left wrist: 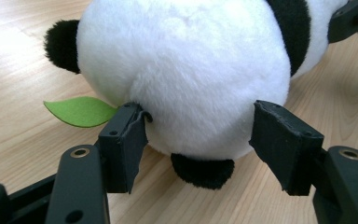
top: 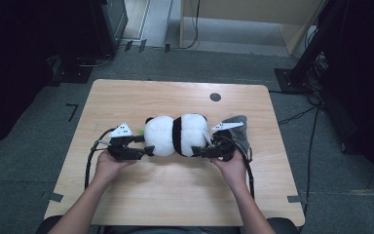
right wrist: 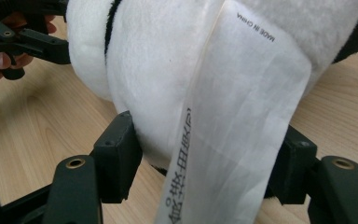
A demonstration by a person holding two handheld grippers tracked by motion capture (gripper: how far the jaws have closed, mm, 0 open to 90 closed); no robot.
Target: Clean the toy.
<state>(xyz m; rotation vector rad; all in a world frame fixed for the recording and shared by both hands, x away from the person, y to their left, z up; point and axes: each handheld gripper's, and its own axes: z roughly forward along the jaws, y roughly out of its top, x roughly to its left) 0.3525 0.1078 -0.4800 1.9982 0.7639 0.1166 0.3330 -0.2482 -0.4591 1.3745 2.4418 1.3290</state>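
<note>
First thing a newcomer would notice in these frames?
The round black-and-white plush panda, lying on its side mid-way across the light wooden table, with the left gripper at one end and the right gripper at the other. In the left gripper view its jaws flank the white fur beside a green felt leaf. In the right gripper view a long white sewn-in label hangs between the jaws.

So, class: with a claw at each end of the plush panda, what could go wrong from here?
1. The left claw pinches only soft fur on the plush panda; it may slip out if lifted.
2. The long label hangs between the right claw jaws, so they may catch the label instead of the body.
3. The green leaf beside a left jaw could get crushed.
</note>
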